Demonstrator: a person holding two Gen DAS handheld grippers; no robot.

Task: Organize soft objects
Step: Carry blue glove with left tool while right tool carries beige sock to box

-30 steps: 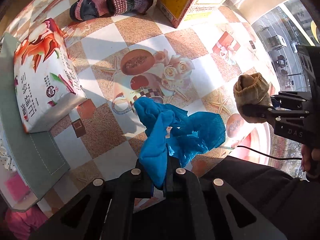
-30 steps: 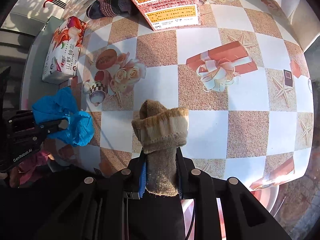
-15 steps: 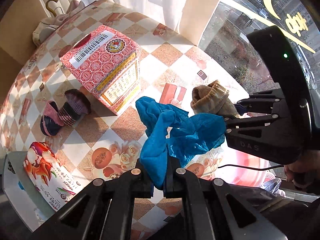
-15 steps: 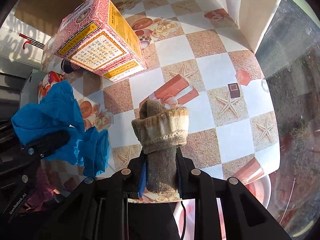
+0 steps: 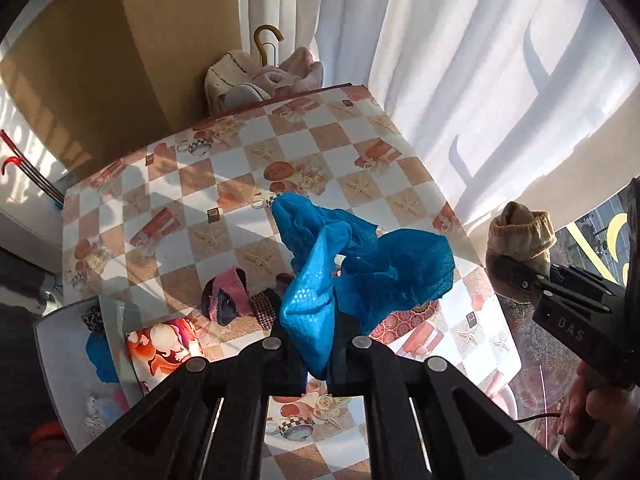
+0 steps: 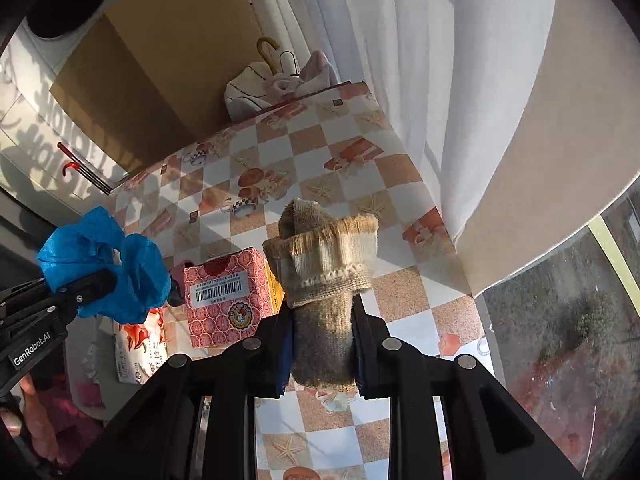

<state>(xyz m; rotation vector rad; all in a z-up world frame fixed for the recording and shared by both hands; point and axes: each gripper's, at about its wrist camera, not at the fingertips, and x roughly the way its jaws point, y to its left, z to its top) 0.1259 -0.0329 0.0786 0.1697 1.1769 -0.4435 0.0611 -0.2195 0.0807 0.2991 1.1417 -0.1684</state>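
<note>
Blue cloth (image 5: 360,268) is hanging clamped in the left gripper (image 5: 316,344) above the table (image 5: 248,168); the right gripper (image 6: 322,320) is gripping 1 tan sock (image 6: 324,264). Both need carrying level, grips firm, toward the table's near-left corner.

Strong daylight enters through the white curtains (image 5: 460,92), casting hard-edged shadows across the checkered tablecloth (image 5: 224,216) and window-frame shadows on the curtain fabric. Both views are sharp at centre, with heavy fisheye bending and dark vignetting at the corners. The cardboard panel (image 6: 160,88) sits in shade.
</note>
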